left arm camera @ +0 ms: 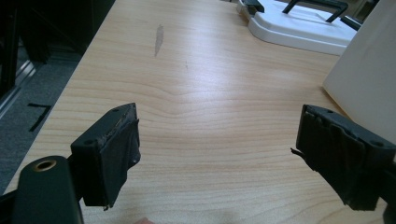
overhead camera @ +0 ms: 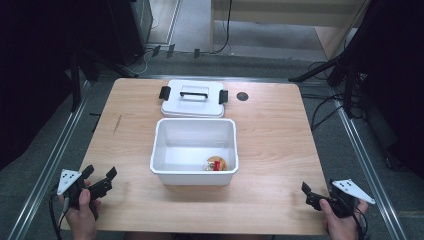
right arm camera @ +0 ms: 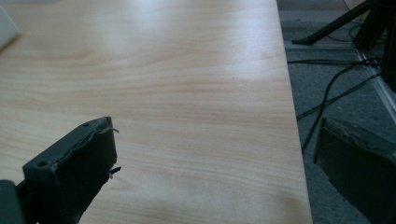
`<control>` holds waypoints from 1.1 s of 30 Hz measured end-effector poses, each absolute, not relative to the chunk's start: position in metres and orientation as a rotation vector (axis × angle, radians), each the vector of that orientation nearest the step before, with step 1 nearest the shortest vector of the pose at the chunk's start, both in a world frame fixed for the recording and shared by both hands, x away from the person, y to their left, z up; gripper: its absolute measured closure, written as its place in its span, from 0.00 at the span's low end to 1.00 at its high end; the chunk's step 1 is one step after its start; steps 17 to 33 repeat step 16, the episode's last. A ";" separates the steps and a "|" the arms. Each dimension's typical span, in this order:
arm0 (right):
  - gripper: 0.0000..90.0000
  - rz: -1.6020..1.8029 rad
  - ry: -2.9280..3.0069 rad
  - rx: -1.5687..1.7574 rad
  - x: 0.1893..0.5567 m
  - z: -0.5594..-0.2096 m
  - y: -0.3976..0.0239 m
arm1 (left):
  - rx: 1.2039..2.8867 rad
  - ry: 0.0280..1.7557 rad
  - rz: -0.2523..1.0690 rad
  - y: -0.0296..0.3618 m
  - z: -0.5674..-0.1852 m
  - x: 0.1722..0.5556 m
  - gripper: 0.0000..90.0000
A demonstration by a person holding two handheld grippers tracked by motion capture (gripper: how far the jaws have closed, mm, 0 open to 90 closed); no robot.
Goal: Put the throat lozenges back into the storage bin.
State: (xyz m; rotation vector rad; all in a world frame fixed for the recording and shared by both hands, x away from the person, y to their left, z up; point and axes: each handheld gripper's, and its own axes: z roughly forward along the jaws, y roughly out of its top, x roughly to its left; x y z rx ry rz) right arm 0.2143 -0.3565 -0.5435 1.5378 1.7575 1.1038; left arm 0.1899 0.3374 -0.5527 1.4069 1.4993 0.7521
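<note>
No readable text, label or number anywhere — not on any surface.

The high view looks down on the table (overhead camera: 280, 130); both gripper views skim close over its wood.

Overhead lighting is even and moderately bright on the table (overhead camera: 270, 135); the surroundings fall to near black. A broad soft glare washes the far tabletop in the right gripper view. Both gripper views are soft, with near jaws blurred. The white box (overhead camera: 194, 150) casts faint shadows.
</note>
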 end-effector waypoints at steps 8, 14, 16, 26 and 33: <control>0.00 1.154 1.689 1.551 0.215 -0.545 -0.359 | 1.411 1.503 0.749 0.337 -0.553 0.190 0.16; 0.00 1.167 1.705 1.545 0.215 -0.546 -0.358 | 1.417 1.502 0.751 0.336 -0.553 0.190 0.16; 0.00 1.153 1.703 1.538 0.214 -0.546 -0.357 | 1.415 1.504 0.752 0.336 -0.553 0.190 0.16; 0.00 1.153 1.703 1.538 0.214 -0.546 -0.357 | 1.415 1.504 0.752 0.336 -0.553 0.190 0.16; 0.00 1.153 1.703 1.538 0.214 -0.546 -0.357 | 1.415 1.504 0.752 0.336 -0.553 0.190 0.16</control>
